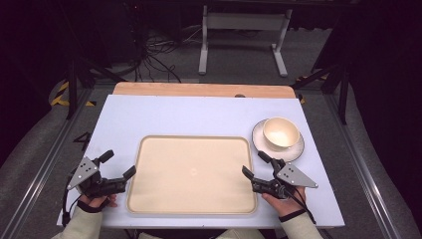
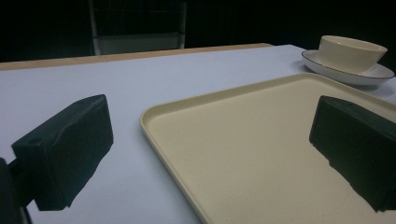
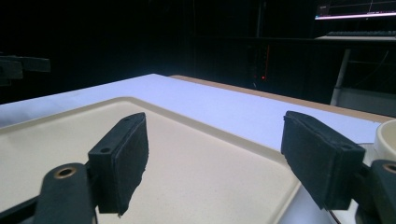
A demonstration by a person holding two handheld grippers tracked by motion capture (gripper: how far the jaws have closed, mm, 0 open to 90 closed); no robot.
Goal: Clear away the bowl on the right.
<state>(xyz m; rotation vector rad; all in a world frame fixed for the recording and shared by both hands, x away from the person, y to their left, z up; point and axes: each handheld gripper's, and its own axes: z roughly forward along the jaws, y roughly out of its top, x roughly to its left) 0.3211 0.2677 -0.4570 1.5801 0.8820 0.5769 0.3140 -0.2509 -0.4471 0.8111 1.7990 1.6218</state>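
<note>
One tray, one cup on one saucer, two hand-held grippers at the near edge of the desk.

The cream tray (image 1: 191,174) lies flat in the middle of the white desk (image 1: 149,117), and the left hand-held gripper (image 1: 119,168) sits just beside its left edge, jaws wide apart and holding nothing, with the tray's near left corner between them in the left gripper view. The right hand-held gripper (image 1: 256,164) rests at the tray's right edge, jaws likewise spread and empty, straddling the rim. The cup (image 1: 281,132) stands upright on its saucer (image 1: 298,147), near the tray's far right corner and just beyond the right hand-held gripper. The high view takes in both hands and sleeves; the right gripper view catches a lit screen (image 3: 355,9) in the dark room behind.
</note>
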